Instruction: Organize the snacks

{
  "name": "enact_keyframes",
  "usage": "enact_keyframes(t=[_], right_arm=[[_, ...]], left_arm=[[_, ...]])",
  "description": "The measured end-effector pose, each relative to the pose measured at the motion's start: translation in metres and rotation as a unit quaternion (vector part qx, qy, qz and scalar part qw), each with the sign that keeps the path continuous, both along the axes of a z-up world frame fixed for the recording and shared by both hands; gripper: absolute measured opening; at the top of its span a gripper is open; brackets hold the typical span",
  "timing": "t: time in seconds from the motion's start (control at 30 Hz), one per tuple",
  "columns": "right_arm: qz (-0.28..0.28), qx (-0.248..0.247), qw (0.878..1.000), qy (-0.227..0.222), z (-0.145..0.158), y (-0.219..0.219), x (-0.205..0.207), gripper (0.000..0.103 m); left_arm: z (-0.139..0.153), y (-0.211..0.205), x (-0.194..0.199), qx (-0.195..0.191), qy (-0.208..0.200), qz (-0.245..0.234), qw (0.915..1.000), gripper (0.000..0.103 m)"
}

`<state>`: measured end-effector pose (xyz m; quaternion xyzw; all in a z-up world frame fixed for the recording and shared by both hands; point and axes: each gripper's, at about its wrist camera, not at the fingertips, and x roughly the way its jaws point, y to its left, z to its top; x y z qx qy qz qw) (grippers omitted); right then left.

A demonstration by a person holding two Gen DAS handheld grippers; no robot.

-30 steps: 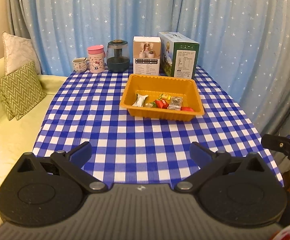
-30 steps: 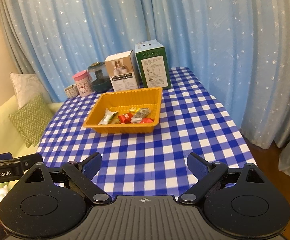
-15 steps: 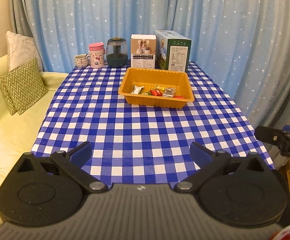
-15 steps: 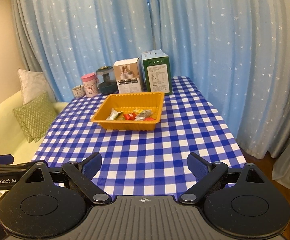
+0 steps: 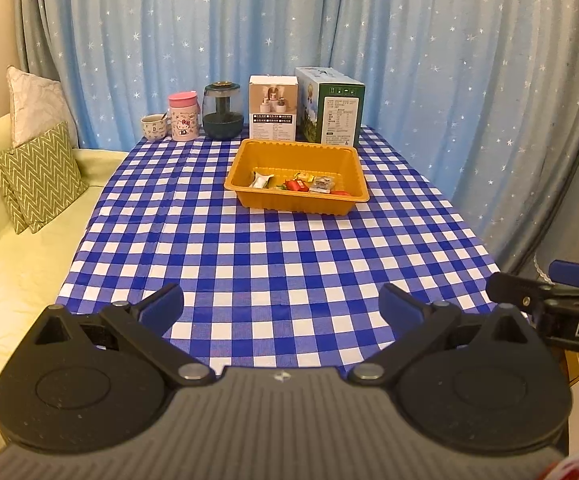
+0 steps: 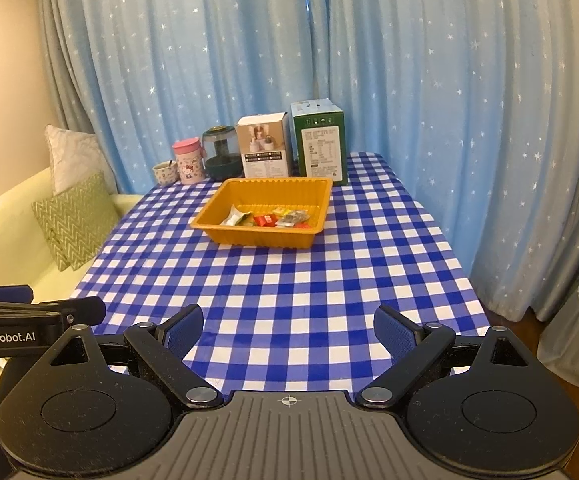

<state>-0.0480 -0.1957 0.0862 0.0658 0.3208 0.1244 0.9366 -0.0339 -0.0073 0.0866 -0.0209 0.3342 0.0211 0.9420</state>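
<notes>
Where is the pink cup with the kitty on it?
The pink cup stands at the far left end of the table, by the curtain, between the small mug and the dark jar.

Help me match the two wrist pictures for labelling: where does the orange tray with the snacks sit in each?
Left wrist view: the orange tray sits just right of centre, upper middle, on the checked tablecloth.
Right wrist view: the orange tray sits slightly left of centre, at mid height.
Shared landmark: the green box stands just behind the tray's far right corner in both.
</notes>
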Motion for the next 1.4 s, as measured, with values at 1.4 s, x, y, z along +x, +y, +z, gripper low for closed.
enact_keyframes(t=[1.4], right_arm=[[0.0, -0.005, 1.0, -0.005, 0.002, 0.0015, -0.0025, 0.092]], left_arm=[[-0.0049, 0.0011, -0.0021, -0.004, -0.003, 0.006, 1.0, 0.103]])
